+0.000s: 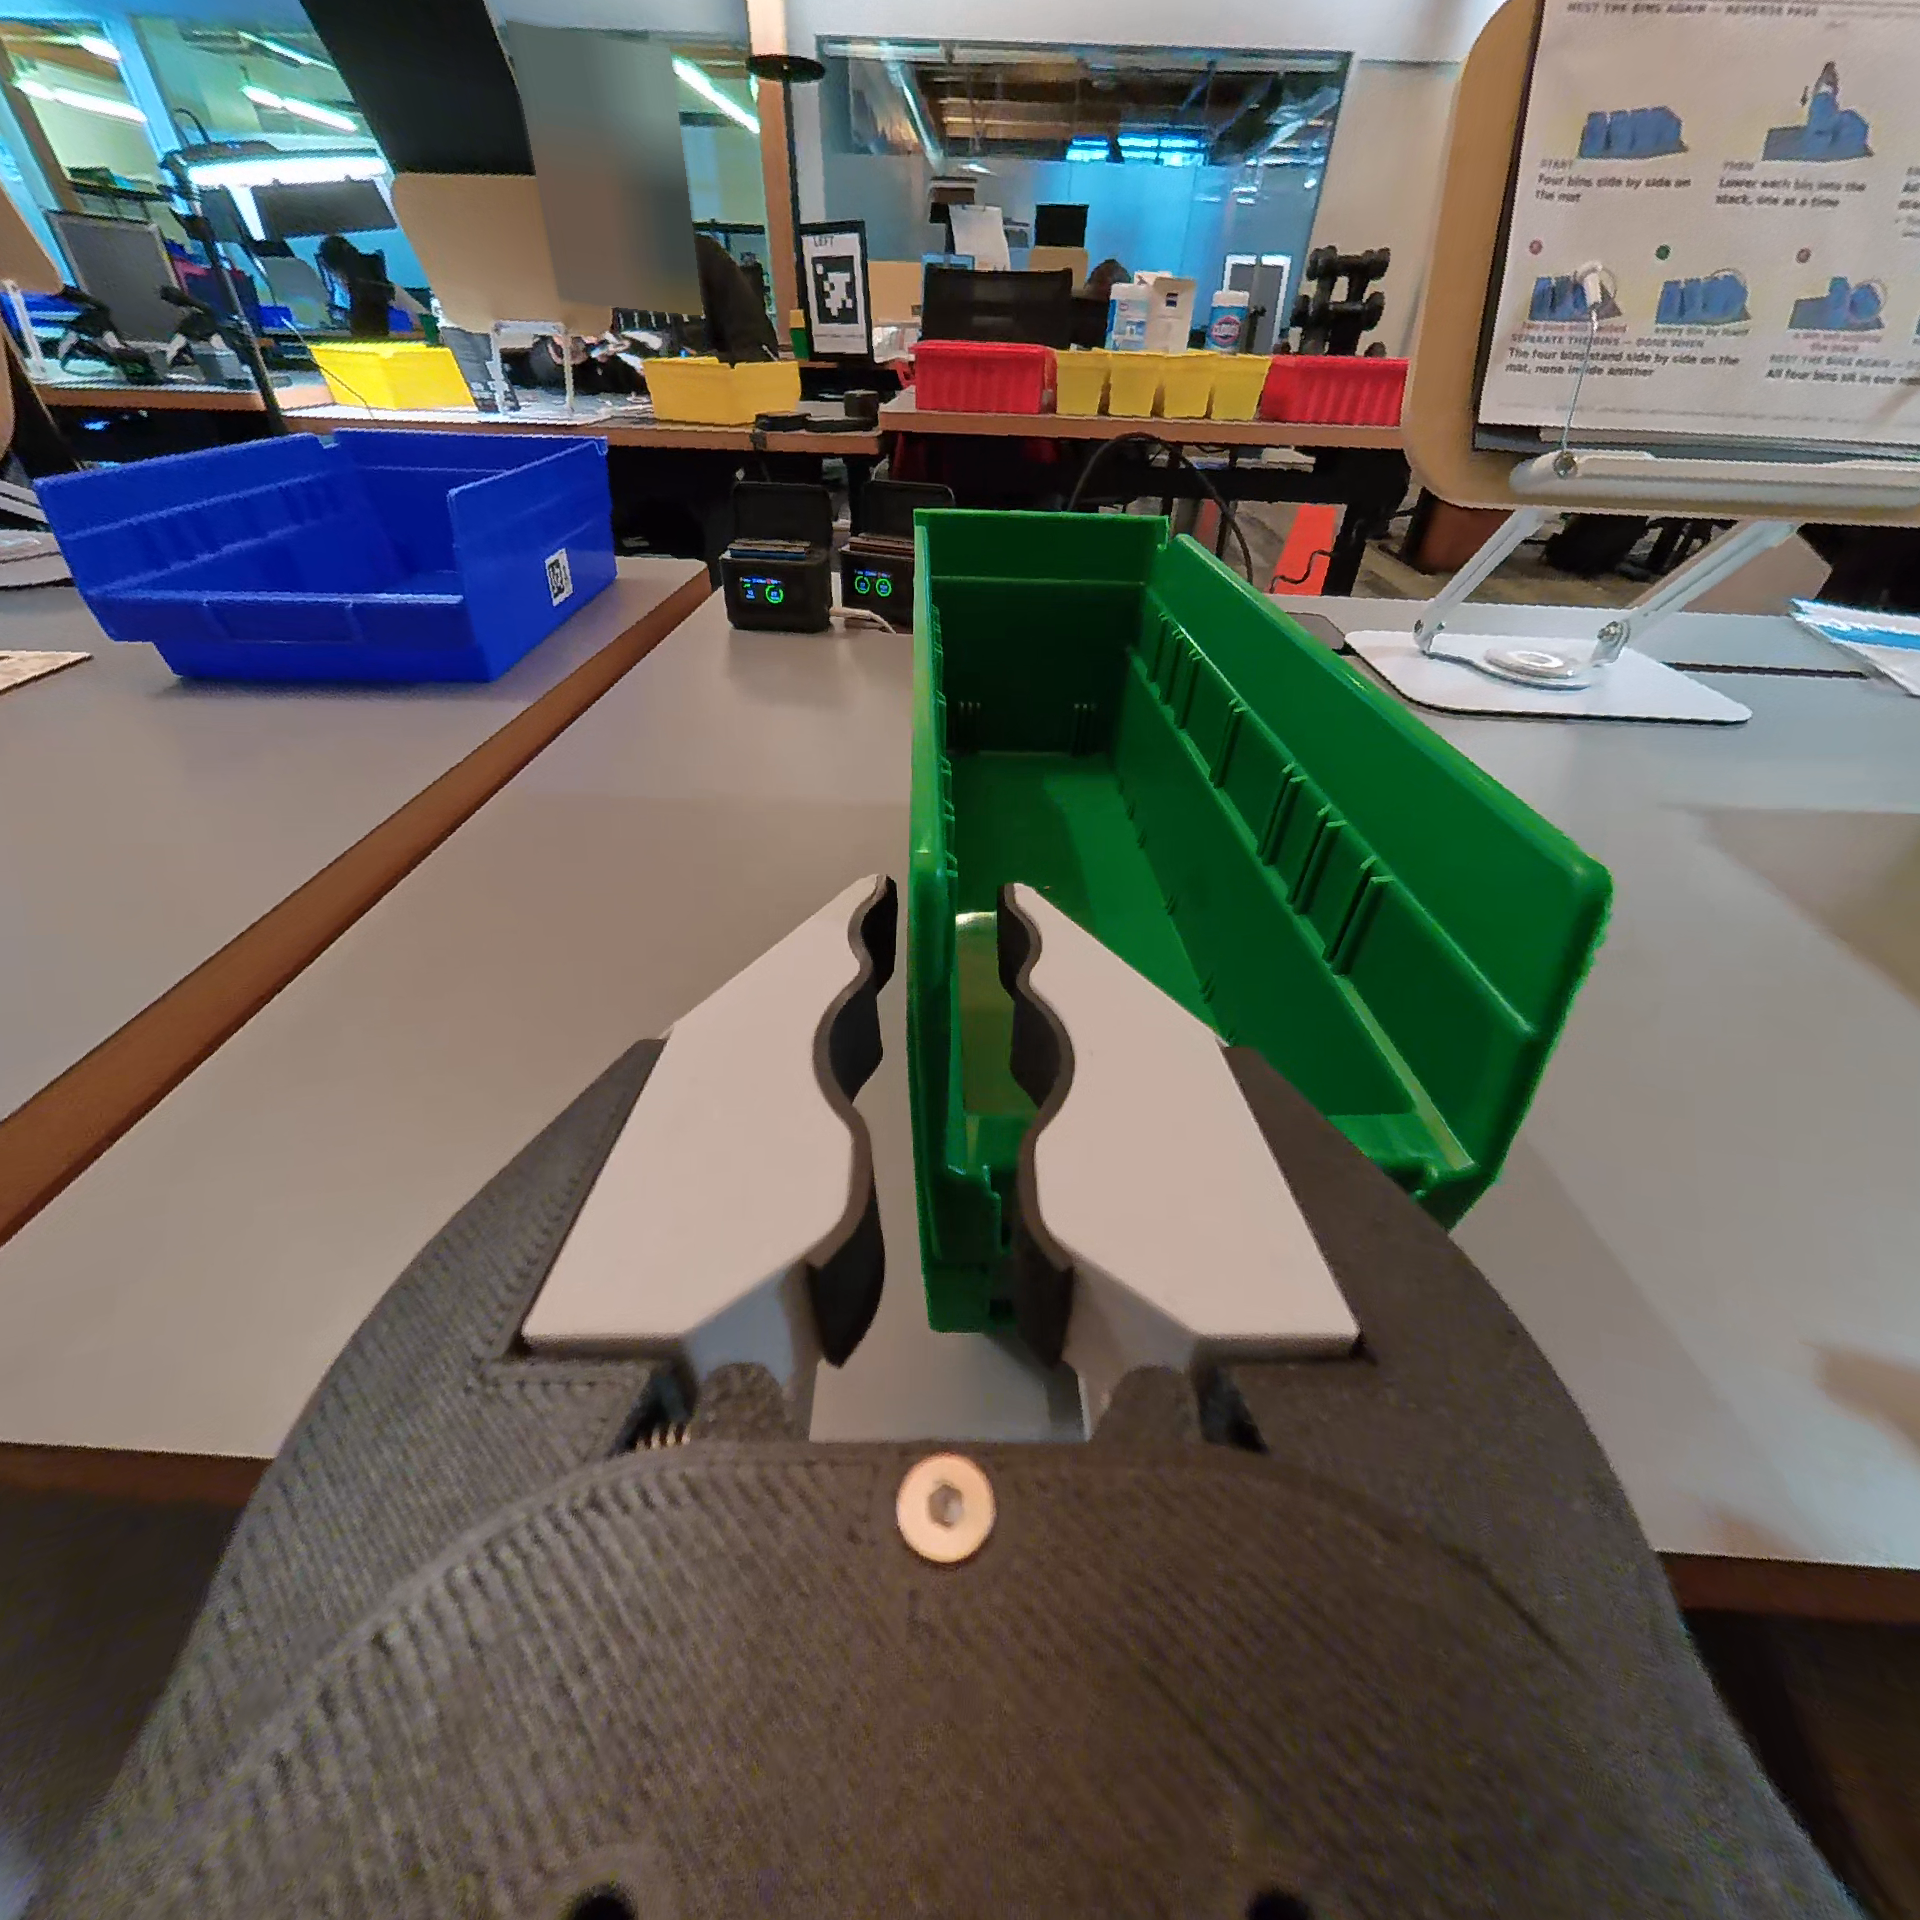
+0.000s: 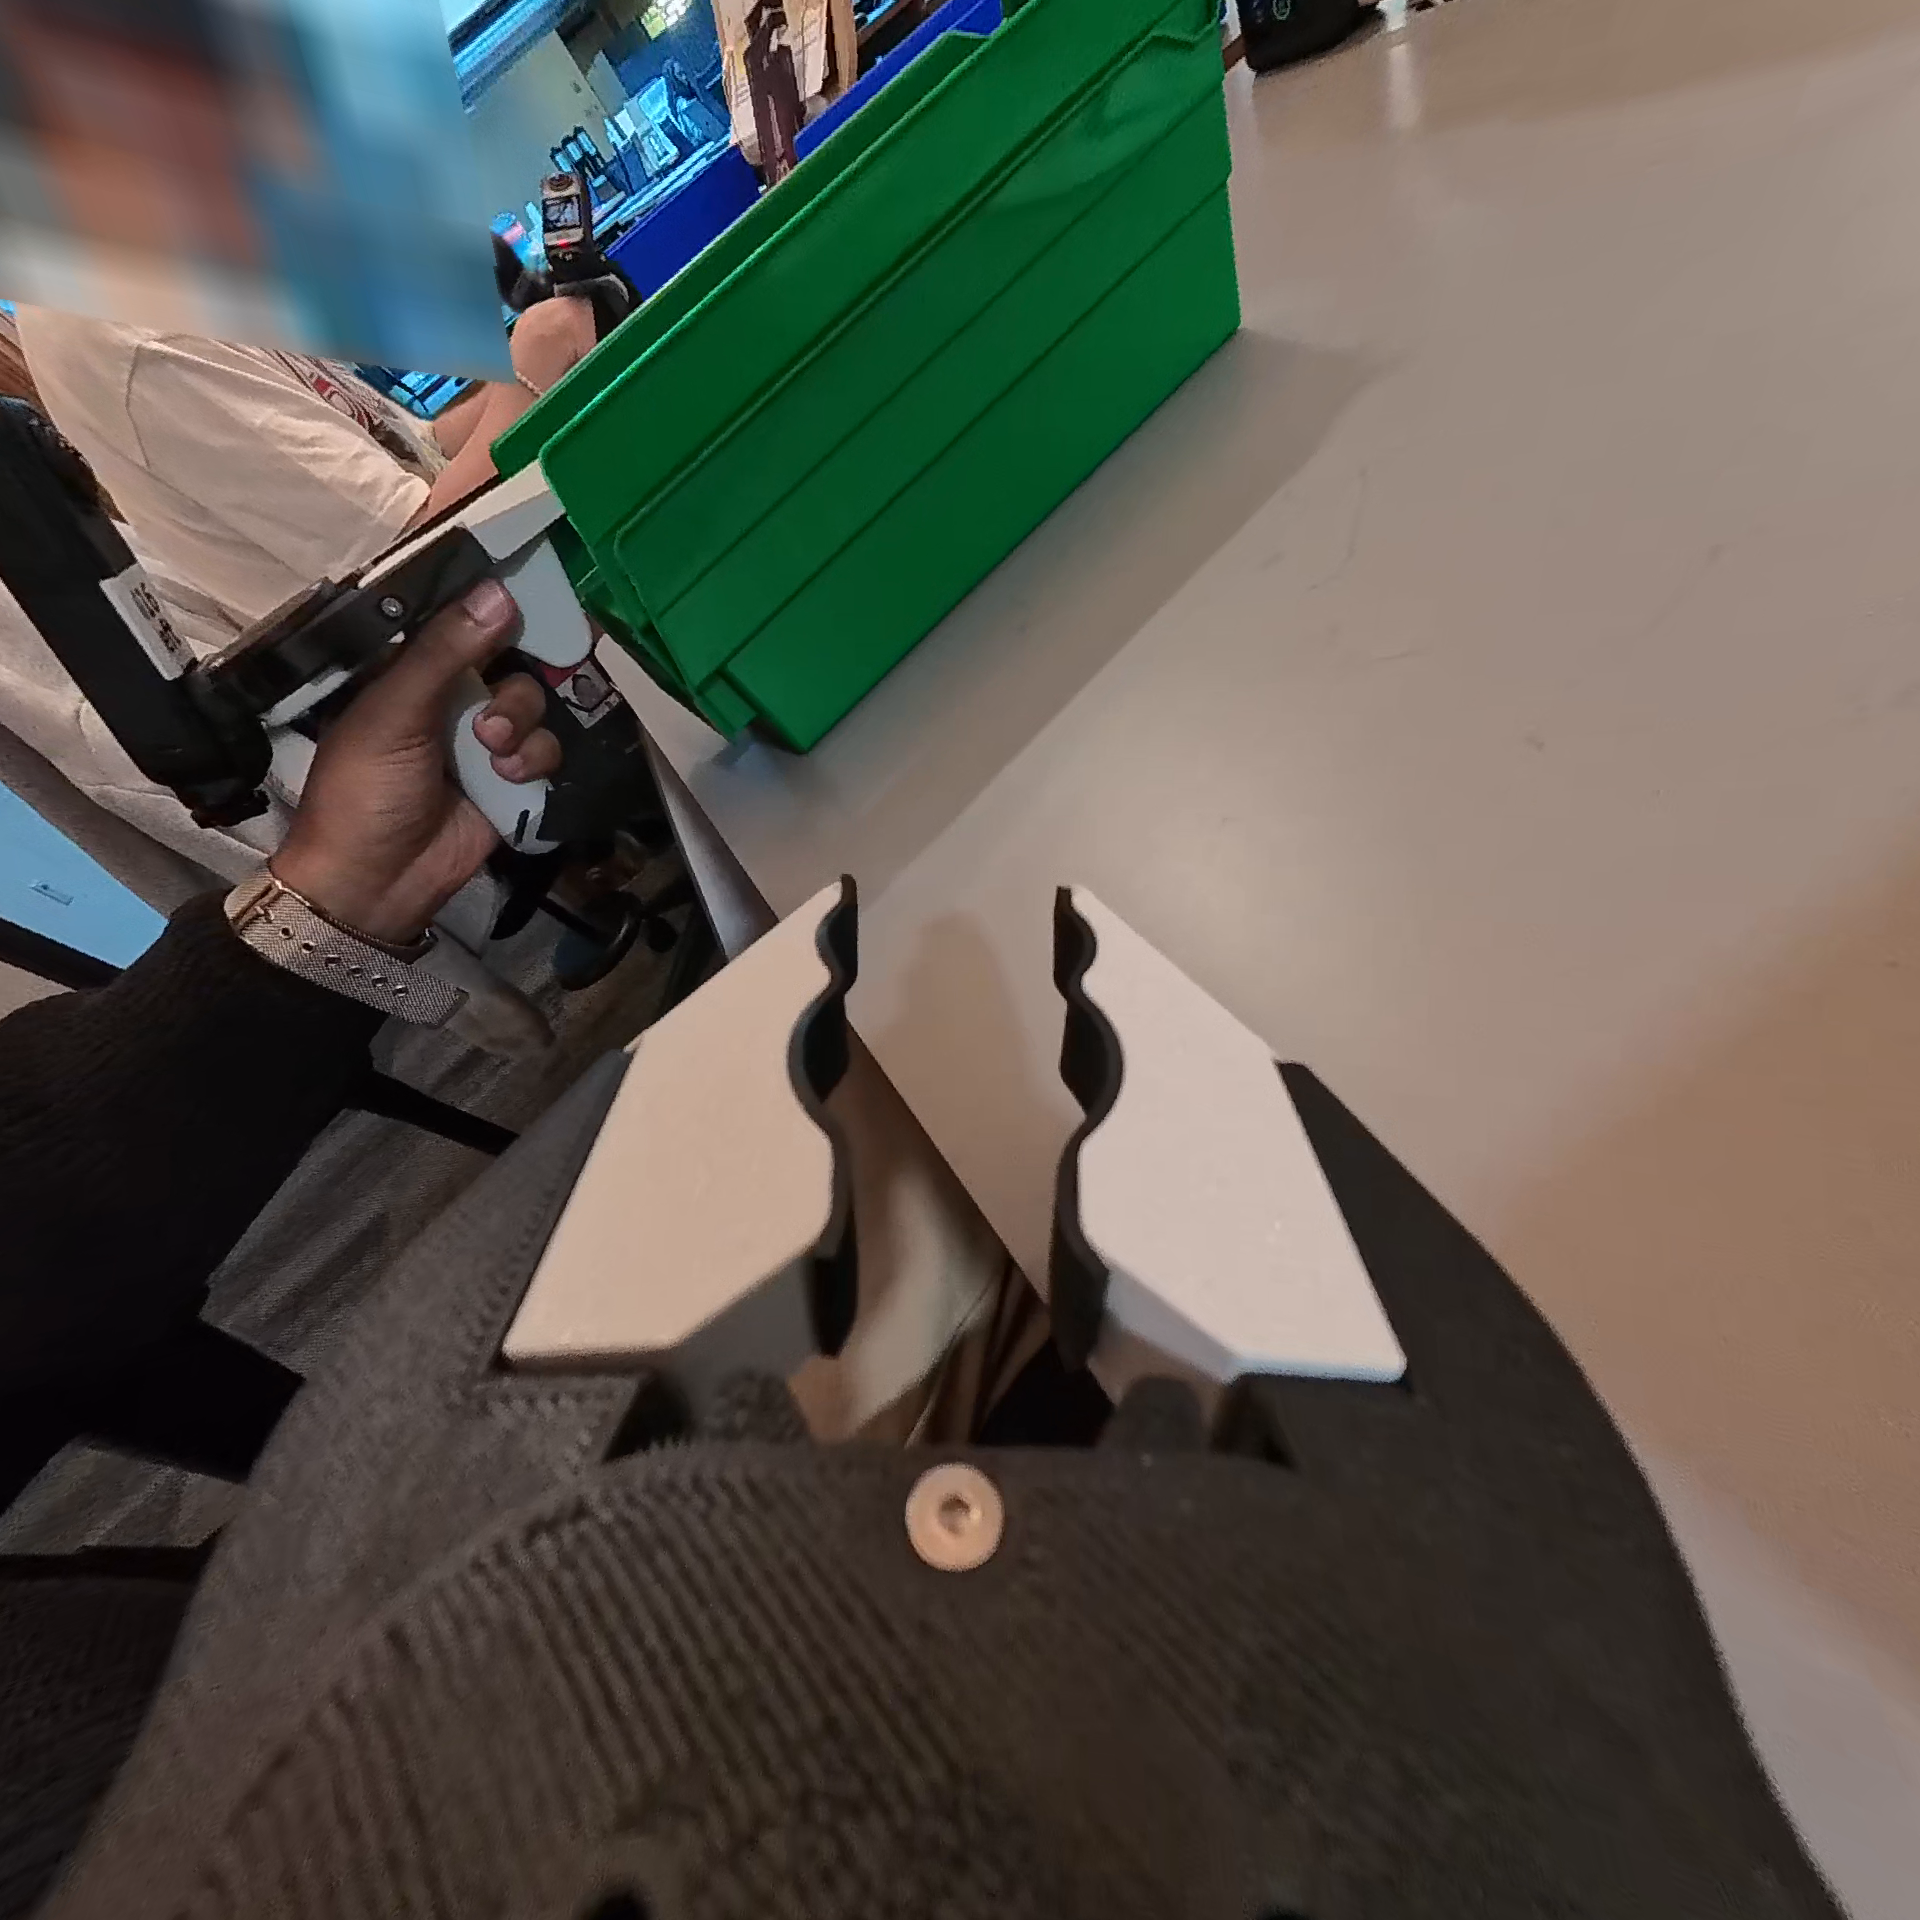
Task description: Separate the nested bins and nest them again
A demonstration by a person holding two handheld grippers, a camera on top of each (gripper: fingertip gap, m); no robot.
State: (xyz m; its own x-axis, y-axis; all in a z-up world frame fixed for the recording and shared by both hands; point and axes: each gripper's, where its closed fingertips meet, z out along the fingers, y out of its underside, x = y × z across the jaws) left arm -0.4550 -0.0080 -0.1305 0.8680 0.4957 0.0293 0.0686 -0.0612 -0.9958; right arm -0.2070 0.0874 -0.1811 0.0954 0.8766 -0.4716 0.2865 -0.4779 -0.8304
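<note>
A green bin (image 1: 1195, 831) stands on the grey table (image 1: 520, 1039). Layered rims at its near end and side show that it is a nested stack (image 2: 914, 436). My left gripper (image 1: 945, 894) straddles the stack's left side wall at the near end, one finger outside and one inside, shut on the wall. It also shows in the right wrist view (image 2: 540, 530), held by a hand at the stack's near corner. My right gripper (image 2: 956, 904) is open and empty, low over the table and well short of the stack. A blue bin (image 1: 332, 561) sits apart at the far left.
Two small black devices with lit displays (image 1: 779, 592) stand behind the green bin. A white stand (image 1: 1538, 665) holding an instruction sheet (image 1: 1704, 208) is at the far right. A brown table edge (image 1: 416, 831) runs along the left. A person's hand (image 2: 395, 790) is at the table's edge.
</note>
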